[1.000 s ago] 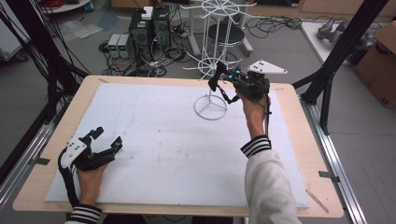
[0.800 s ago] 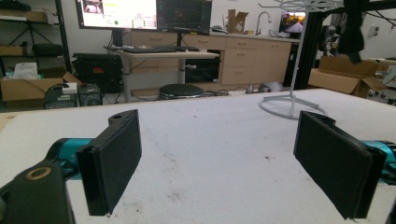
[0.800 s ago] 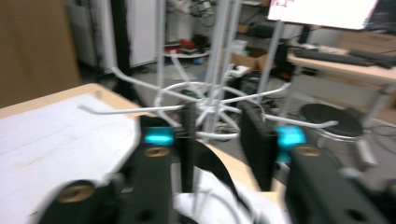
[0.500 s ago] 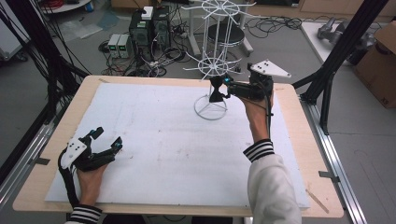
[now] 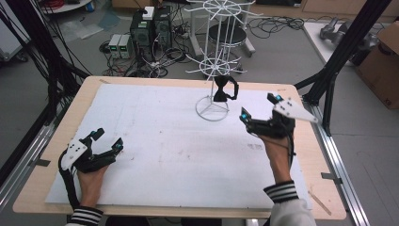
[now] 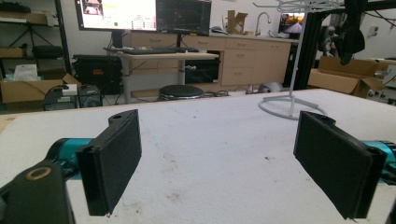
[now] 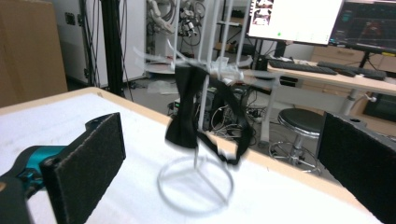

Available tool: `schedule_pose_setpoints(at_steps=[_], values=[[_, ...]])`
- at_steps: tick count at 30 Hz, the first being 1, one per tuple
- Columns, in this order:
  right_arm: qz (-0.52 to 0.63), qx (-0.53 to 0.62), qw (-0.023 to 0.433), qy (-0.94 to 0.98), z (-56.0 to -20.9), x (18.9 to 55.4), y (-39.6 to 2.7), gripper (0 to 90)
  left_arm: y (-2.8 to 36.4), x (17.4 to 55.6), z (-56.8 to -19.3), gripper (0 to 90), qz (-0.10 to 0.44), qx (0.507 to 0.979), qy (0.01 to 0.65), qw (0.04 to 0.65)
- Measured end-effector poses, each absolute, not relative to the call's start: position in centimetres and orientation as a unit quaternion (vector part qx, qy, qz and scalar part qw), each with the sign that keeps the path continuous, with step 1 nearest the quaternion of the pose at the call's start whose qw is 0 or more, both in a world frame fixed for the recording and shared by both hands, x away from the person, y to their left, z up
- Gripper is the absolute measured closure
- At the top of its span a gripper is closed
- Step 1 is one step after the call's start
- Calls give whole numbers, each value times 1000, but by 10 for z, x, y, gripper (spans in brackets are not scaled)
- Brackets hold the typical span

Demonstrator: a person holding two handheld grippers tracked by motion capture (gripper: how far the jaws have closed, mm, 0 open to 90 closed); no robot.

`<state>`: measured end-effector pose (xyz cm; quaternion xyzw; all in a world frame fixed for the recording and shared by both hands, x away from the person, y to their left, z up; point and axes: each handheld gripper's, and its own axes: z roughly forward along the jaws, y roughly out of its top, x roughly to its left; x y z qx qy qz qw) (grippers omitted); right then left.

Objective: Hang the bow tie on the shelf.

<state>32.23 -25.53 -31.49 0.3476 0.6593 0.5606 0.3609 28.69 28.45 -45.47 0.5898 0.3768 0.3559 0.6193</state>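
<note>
Wire makes up the white display stand, a thin pole rising from a round ring base on the counter, with spoked tiers of hooks above; the counter itself is pale wood covered by a white, faintly scuffed sheet. A black fabric bow tie hangs from a hook on the lowest tier, close beside the pole and above the ring base, its pinched-waist body upright so that the long axis runs top to bottom, and its thin strap loops down at one side. In the right gripper view the bow tie is blurred and hangs clear ahead of the flat, dark, foam-like fingers. The right gripper sits to the right of the stand, apart from it; its fingers have just been opening and stand wide with nothing between them. The left gripper rests low at the counter's near left, fingers also wide and empty.
</note>
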Motion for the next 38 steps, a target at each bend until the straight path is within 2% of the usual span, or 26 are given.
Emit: schedule_pose_setpoints(at_steps=[6,7,8,9,13,17,24,38], values=[[562,339,375,655,-363,280,-277,4,285,287,-455,155,355,589,379,619],[562,339,375,655,-363,280,-277,4,285,287,-455,155,355,589,379,619],[560,346,378,652,-381,272,-279,4,285,287,-455,155,355,589,379,619],[560,346,378,652,-381,272,-279,4,285,287,-455,155,355,589,378,620],[566,369,388,627,-420,263,-281,4,284,287,-455,155,356,591,377,618],[563,372,391,626,-428,264,-278,4,284,287,-455,156,356,591,377,617],[544,395,370,641,-449,270,-275,4,284,287,-455,155,356,591,377,617],[549,402,384,624,-452,267,-277,4,284,286,-455,156,360,592,374,617]])
